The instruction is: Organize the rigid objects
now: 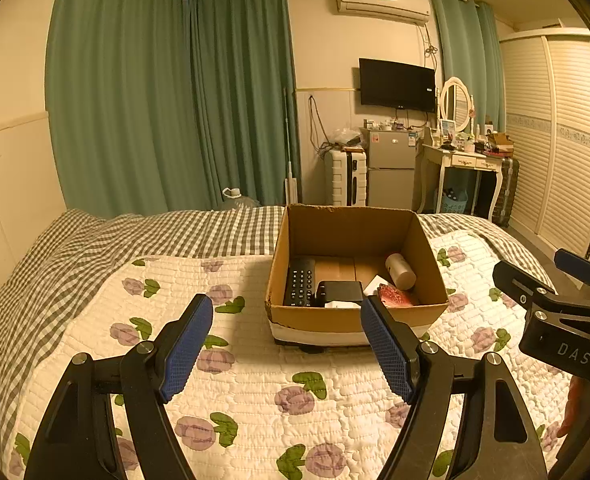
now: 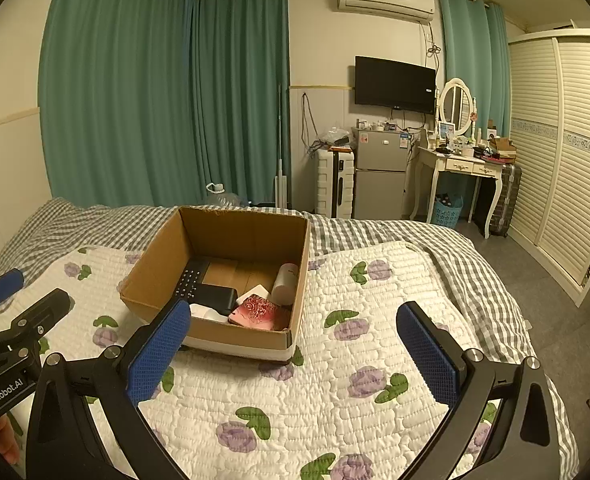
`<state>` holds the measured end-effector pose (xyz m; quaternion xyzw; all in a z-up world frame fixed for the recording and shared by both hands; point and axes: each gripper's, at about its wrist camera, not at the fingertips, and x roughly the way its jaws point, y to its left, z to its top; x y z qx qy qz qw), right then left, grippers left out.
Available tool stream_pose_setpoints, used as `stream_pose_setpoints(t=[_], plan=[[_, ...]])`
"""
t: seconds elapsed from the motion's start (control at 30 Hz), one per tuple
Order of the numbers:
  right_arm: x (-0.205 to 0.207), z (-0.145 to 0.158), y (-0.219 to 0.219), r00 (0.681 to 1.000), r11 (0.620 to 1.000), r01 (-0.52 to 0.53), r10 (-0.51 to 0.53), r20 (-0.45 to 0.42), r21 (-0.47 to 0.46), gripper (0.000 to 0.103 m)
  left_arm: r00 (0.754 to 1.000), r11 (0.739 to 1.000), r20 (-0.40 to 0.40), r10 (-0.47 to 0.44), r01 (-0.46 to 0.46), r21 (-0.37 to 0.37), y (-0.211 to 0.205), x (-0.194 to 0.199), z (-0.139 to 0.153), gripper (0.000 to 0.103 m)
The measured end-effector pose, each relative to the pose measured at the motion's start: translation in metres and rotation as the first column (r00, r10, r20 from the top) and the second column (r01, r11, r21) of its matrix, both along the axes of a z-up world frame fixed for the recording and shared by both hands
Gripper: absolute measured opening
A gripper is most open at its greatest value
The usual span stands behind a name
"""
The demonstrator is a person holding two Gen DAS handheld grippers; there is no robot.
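Bed (image 1: pixel 95 248) w/ grey-check sheet fills most of the room's near side, and a white quilt (image 1: pixel 255 392) w/ purple flowers lies over it, under the box. Cardboard box (image 1: pixel 347 316) is the landmark: open top, sits on the quilt, roughly mid-bed, w/ a white band along its base. Behind the box, across the room, green curtains (image 1: pixel 135 100) cover the wall; to the right of those, also beyond the box, a wall TV (image 1: pixel 397 85), small grey fridge (image 1: pixel 391 168) and white dressing table (image 1: pixel 461 160); louvred wardrobe (image 1: pixel 555 140) stands far right of the box. Left gripper (image 1: pixel 287 348) hangs just in front of the box's near wall, blue pads spread wide, nothing between them. Right gripper (image 2: pixel 295 356) is in front of the box too, off its near right corner, jaws likewise wide apart and holding nothing; its left pad overlaps the box's near wall in the right wrist view. Inside the box: black remote (image 1: pixel 300 282) lies flat along the left wall, buttons up; a black boxy item (image 1: pixel 340 292) next to it by the near wall, w/ sth white under it; a pale cylinder bottle (image 1: pixel 400 271) lies on its side against the right wall; a small red patterned packet (image 2: pixel 257 310) in the near right corner, leaning on a white card (image 2: pixel 255 291). Can't tell what the black item is.
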<state>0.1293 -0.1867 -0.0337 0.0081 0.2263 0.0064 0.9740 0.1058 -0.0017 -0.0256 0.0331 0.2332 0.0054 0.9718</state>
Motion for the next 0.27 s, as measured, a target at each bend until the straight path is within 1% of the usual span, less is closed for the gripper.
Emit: stream_pose_setpoints(t=[0.27], plan=[[0.0000, -0.0019, 0.0008, 1.000, 1.000, 0.000, 0.000, -0.003, 0.000, 0.103, 1.000, 1.000, 0.005, -0.002, 0.002, 0.005, -0.0006, -0.0003, -0.0023, 0.079]])
